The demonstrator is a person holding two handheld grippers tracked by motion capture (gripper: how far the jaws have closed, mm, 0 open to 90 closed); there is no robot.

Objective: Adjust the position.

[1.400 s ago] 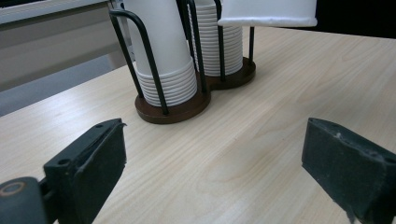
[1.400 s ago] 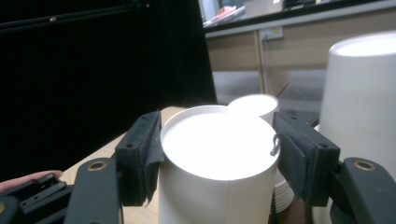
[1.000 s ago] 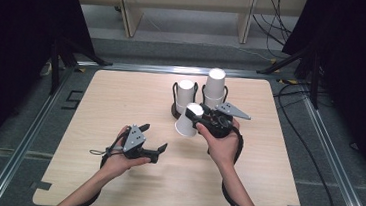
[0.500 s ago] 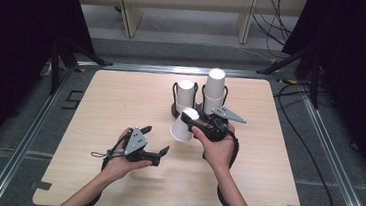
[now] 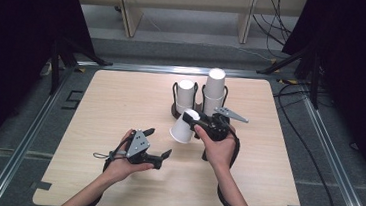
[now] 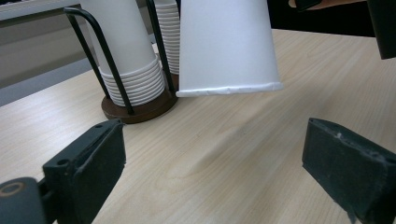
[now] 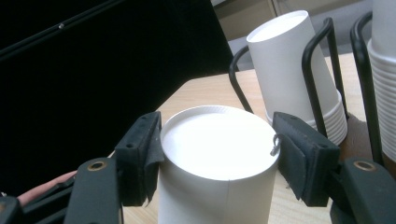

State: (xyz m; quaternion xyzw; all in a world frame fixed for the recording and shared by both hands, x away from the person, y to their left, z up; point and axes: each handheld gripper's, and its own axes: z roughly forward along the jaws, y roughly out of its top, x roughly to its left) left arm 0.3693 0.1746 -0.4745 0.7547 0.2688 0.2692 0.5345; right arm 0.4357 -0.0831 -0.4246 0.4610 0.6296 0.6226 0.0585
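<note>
Paper cup pinched upside down
Right gripper [image 5: 200, 126] clamps the white paper cup [image 5: 184, 126] above the table [image 5: 121, 92]; left gripper [image 5: 157, 143] spread, holding nothing.

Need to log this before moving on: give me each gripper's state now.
Left gripper: open, holding nothing.
Right gripper: shut on an upside-down white paper cup.
</note>
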